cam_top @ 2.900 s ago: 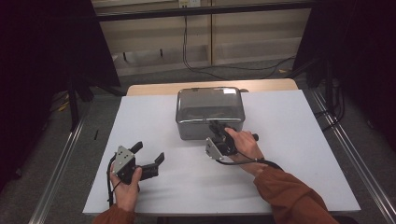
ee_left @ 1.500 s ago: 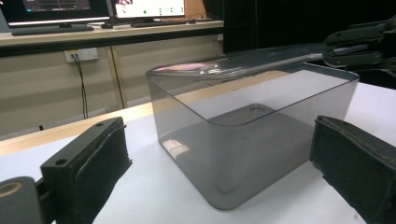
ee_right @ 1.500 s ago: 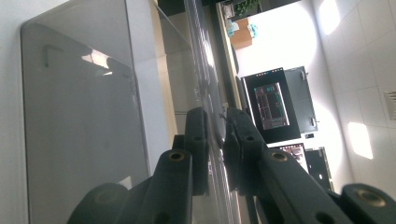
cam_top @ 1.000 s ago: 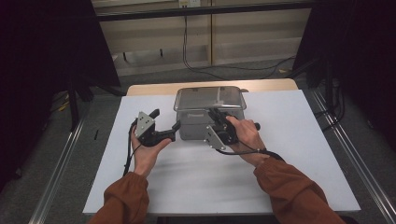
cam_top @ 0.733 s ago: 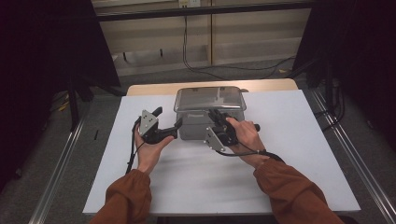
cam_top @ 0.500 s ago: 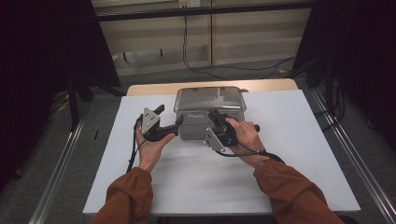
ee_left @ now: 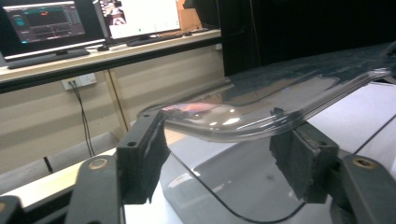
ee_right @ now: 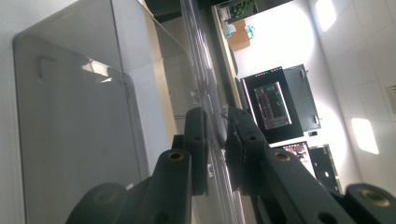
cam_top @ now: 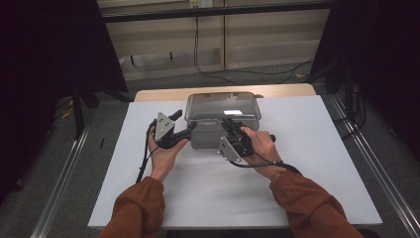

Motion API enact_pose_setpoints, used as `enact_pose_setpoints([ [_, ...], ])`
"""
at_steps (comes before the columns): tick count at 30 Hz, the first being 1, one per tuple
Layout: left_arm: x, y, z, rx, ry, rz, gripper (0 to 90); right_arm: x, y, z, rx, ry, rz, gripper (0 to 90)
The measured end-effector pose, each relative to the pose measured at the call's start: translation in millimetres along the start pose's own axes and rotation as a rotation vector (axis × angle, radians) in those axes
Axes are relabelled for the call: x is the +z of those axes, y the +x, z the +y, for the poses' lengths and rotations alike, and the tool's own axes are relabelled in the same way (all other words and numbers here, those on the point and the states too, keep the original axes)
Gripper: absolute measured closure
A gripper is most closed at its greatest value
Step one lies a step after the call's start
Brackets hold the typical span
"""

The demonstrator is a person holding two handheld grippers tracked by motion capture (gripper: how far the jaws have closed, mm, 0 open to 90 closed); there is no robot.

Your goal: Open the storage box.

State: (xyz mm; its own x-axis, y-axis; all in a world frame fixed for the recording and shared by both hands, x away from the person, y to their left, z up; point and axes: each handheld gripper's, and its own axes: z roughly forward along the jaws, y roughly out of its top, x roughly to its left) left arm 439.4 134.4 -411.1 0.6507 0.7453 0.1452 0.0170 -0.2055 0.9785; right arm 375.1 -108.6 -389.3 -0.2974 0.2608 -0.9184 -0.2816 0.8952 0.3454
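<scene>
Dim surroundings frame an evenly lit white tabletop [cam_top: 307, 148], glare streaking the clear lid [cam_top: 223, 105], while the right gripper view blows out on bright walls.

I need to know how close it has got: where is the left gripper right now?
In the high view the left gripper is at the near left corner of the clear-lidded box, on the white table; its open jaws straddle the lid's rim.

Box [cam_top: 218, 130] is see-thru grey w/ clear lid [cam_top: 223, 105]. Table [cam_top: 317, 163] white. Grippers black. Sleeves [cam_top: 136, 210] rusty orange.
</scene>
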Motion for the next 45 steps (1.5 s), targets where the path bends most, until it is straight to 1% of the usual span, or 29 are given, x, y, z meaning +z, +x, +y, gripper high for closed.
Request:
enact_pose_setpoints([
  [2, 0.9, -0.7, -0.5, 0.005, -0.001, -0.008, 39.9, -0.3, 0.5, -1.8, 0.013, -0.003, 0.005, 77.3],
  [3, 1.0, -0.4, -0.6, 0.009, 0.001, -0.018, 42.8, -0.5, 0.6, -2.6, 0.022, -0.003, 0.005, 76.7],
  [7, 0.9, 1.1, 0.2, 0.017, 0.003, -0.014, 47.2, -1.7, -1.2, -6.5, 0.067, -0.011, 0.012, 74.4],
  [10, 0.1, 3.0, 1.3, 0.003, -0.007, -0.013, 49.4, -2.9, -5.7, -11.5, 0.128, -0.015, 0.018, 71.3],
  [12, 0.0, 2.5, 1.7, 0.009, -0.009, -0.011, 49.5, -3.6, -8.7, -15.5, 0.168, -0.018, 0.023, 69.5],
  [14, 0.2, 1.8, 2.0, 0.009, -0.010, -0.010, 49.3, -4.3, -10.7, -19.7, 0.231, -0.022, 0.039, 64.3],
  [17, 0.2, 0.9, 1.6, 0.008, -0.002, -0.008, 48.7, -5.0, -11.0, -27.1, 0.309, -0.026, 0.051, 58.7],
  [18, 0.2, 0.9, 1.6, 0.008, -0.002, -0.008, 48.6, -5.0, -11.0, -27.1, 0.309, -0.026, 0.051, 58.7],
  [19, 0.6, 0.6, 1.1, 0.016, 0.004, -0.007, 48.6, -5.0, -12.1, -31.9, 0.352, -0.035, 0.067, 55.3],
  [21, 1.2, 0.1, 1.1, 0.011, -0.001, -0.007, 48.3, -6.2, -13.5, -36.4, 0.398, -0.038, 0.072, 53.0],
  [22, 1.2, 0.1, 1.1, 0.011, -0.001, -0.007, 48.2, -6.2, -13.5, -36.4, 0.398, -0.038, 0.072, 53.0],
  [24, 1.3, 0.5, 1.3, 0.008, -0.006, -0.004, 48.3, -5.8, -15.5, -41.0, 0.449, -0.052, 0.084, 49.8],
  [25, 0.5, 1.1, 1.7, 0.006, -0.007, -0.008, 48.3, -5.5, -17.9, -44.8, 0.499, -0.053, 0.094, 45.2],
  [26, 0.5, 1.1, 1.7, 0.006, -0.007, -0.008, 48.3, -5.5, -17.9, -44.8, 0.499, -0.053, 0.094, 45.2],
  [27, 0.3, 1.3, 2.1, 0.005, -0.011, -0.008, 48.3, -5.5, -19.3, -46.8, 0.521, -0.058, 0.096, 43.6],
  [28, -0.2, 2.0, 2.6, 0.005, -0.012, -0.007, 48.3, -5.8, -21.4, -49.8, 0.547, -0.060, 0.084, 40.9],
  [29, -0.3, 2.4, 3.0, 0.002, -0.013, -0.008, 48.3, -5.8, -21.4, -49.8, 0.547, -0.060, 0.084, 40.9],
  [31, 0.0, 2.8, 3.5, -0.002, -0.020, -0.008, 48.2, -6.3, -24.1, -52.6, 0.582, -0.060, 0.089, 39.4],
  [33, -0.1, 2.8, 3.6, -0.003, -0.018, -0.010, 48.2, -6.3, -25.0, -53.6, 0.588, -0.057, 0.089, 38.5],
  [34, -0.1, 2.9, 4.0, 0.002, -0.018, -0.009, 48.3, -6.0, -26.7, -56.6, 0.624, -0.063, 0.105, 37.4],
  [35, -0.1, 2.9, 4.0, 0.002, -0.018, -0.009, 48.3, -6.0, -26.7, -56.6, 0.624, -0.063, 0.105, 37.4],
  [36, 0.2, 2.6, 3.7, -0.002, -0.016, -0.013, 48.3, -5.5, -28.5, -60.4, 0.655, -0.058, 0.115, 35.5],
  [37, 0.2, 2.6, 3.7, -0.002, -0.016, -0.013, 48.3, -5.5, -28.5, -60.4, 0.655, -0.058, 0.115, 35.5],
  [39, 1.4, 1.5, 2.2, 0.000, -0.008, -0.015, 47.8, -4.4, -29.9, -66.0, 0.693, -0.053, 0.120, 33.3],
  [40, 1.4, 1.5, 2.2, 0.000, -0.008, -0.015, 47.4, -4.4, -29.9, -66.0, 0.693, -0.053, 0.120, 33.3],
  [41, 1.7, 1.6, 2.0, 0.000, -0.007, -0.015, 47.4, -3.9, -31.0, -69.1, 0.711, -0.048, 0.121, 33.3],
  [43, 1.6, 1.7, 2.1, -0.004, -0.010, -0.014, 47.4, -3.7, -31.8, -70.6, 0.715, -0.046, 0.126, 33.3],
  [44, 1.0, 2.2, 2.7, -0.004, -0.011, -0.014, 47.7, -3.2, -33.0, -73.2, 0.745, -0.051, 0.142, 33.3],
  [45, 0.8, 2.0, 3.0, -0.004, -0.010, -0.012, 47.8, -3.0, -33.5, -74.3, 0.750, -0.049, 0.141, 33.3],
])
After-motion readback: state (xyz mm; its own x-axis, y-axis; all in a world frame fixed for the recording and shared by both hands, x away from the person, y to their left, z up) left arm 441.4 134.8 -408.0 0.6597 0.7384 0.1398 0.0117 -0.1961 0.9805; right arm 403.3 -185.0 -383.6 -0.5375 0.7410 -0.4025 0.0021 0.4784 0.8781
